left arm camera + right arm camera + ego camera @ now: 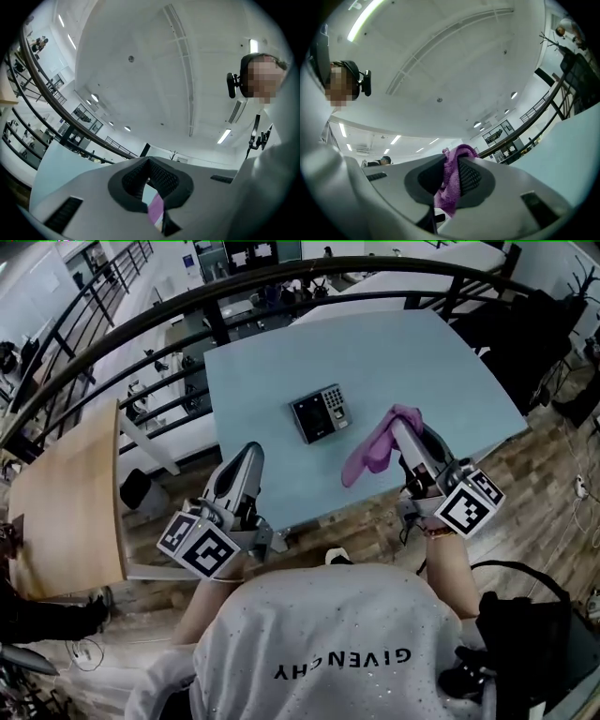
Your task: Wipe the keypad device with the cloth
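The right gripper [401, 429] pinches a soft purple cloth [368, 454] by one end, and the rest hangs limp just right of the keypad device [321, 413], which lies flat on the pale-blue table [272, 362]. The left gripper [247, 456], jaws drawn together on nothing, hangs near the front edge. The cloth looks light and floppy, best kept bunched; the small device may slide unless steadied at its sides.

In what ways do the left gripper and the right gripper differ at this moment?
The right gripper has its tongs shut on the pink cloth, which hangs from them; the left gripper has its tongs meeting at the tips and holds nothing. The right gripper is right of the keypad device, the left gripper left of it. Both are at the near side of the table, and neither touches the device.
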